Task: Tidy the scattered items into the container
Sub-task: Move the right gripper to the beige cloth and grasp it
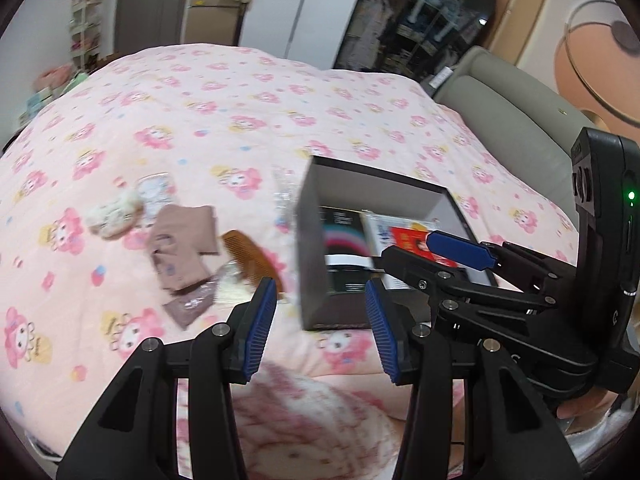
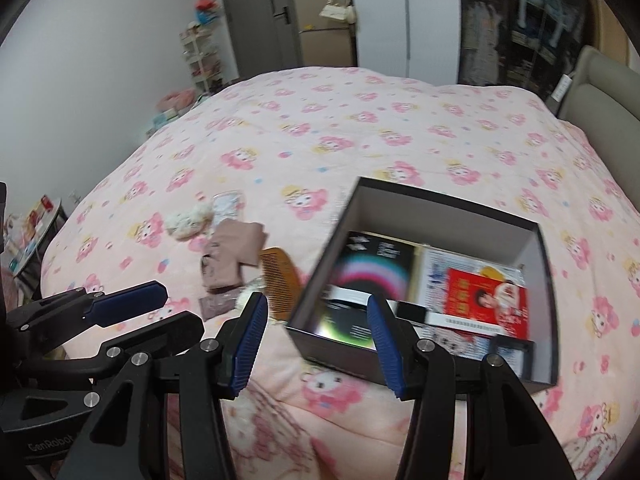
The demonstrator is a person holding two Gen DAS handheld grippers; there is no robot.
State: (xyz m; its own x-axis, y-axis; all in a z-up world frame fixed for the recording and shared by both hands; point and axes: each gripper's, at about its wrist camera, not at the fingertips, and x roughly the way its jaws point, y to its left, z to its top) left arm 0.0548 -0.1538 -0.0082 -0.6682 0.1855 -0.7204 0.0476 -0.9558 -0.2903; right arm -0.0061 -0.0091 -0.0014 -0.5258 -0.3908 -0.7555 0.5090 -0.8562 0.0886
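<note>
While both grippers hung above the pink bedspread (image 2: 360, 128), neither held anything: the left gripper (image 1: 320, 324) had its blue pads parted with only bedding and the box corner seen through the gap, and the right gripper (image 2: 318, 344) stood likewise parted and empty. From the left wrist view, the box (image 1: 316, 248) sat just beyond the fingertips at about 12 o'clock, its near grey wall facing the camera, with the right gripper reaching in from 3 o'clock over its open top. From the right wrist view, the box lay at 1 o'clock from the fingertips, its near corner showing between the pads; inside lay a dark booklet (image 2: 372, 272) and a red packet (image 2: 484, 300) on white printed paper. The scattered items lay on the bedspread at 10 to 11 o'clock from each gripper, left of the box: a comb (image 2: 278, 276) nearest the box wall, folded brown cloths (image 2: 232, 256) beside it, a cream fluffy thing (image 2: 188, 220) farther out, and a small clear packet (image 2: 228, 204) just behind. All were apart from both grippers' pads. Motion blur softened the finer details.
</note>
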